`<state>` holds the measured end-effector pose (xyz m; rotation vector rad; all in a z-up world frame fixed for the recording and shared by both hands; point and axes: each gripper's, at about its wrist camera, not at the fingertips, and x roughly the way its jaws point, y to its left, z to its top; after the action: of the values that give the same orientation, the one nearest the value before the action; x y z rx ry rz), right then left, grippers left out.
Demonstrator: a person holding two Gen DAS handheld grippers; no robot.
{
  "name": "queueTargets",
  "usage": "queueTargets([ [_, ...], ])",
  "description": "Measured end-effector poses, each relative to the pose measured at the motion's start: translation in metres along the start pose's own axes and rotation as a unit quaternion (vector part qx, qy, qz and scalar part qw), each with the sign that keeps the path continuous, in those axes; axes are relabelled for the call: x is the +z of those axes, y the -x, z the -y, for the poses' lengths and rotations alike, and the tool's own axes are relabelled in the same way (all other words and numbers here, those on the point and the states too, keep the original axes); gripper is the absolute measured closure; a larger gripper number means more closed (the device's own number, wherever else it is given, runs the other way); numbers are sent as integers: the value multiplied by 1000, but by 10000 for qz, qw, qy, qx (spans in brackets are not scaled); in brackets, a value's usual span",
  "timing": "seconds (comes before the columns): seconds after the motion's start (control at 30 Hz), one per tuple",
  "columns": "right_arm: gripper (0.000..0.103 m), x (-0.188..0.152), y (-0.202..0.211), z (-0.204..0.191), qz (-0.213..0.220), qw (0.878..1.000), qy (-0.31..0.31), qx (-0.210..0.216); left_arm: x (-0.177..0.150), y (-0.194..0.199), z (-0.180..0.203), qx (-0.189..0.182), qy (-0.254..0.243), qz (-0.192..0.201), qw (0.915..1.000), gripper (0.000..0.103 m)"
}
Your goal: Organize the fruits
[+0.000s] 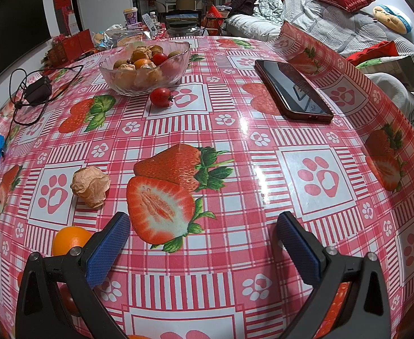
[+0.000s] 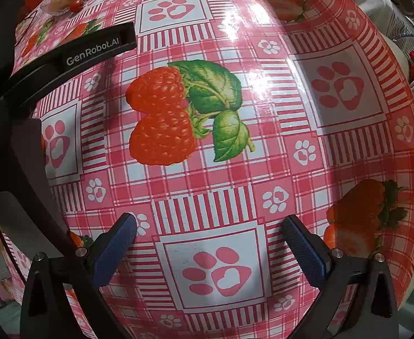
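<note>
My left gripper has its jaws wide apart over bare tablecloth, nothing between them; my right gripper is likewise spread and empty. Just outside my left jaw sits an orange, and ahead-left a husked fruit. Far ahead, a red fruit rests against the glass bowl, already well filled. I judge three fruits remain.
</note>
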<state>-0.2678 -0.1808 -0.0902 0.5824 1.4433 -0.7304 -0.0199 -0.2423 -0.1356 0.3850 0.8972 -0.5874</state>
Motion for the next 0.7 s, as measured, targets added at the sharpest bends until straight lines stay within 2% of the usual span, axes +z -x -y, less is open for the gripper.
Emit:
queueTargets([
  [0.37,0,-3,0,0,97,10000,8,12,-1,2,0,-2,1,-1,10000,0],
  [0.7,0,2,-1,0,-29,10000,1,11,-1,2,0,-2,1,-1,10000,0],
])
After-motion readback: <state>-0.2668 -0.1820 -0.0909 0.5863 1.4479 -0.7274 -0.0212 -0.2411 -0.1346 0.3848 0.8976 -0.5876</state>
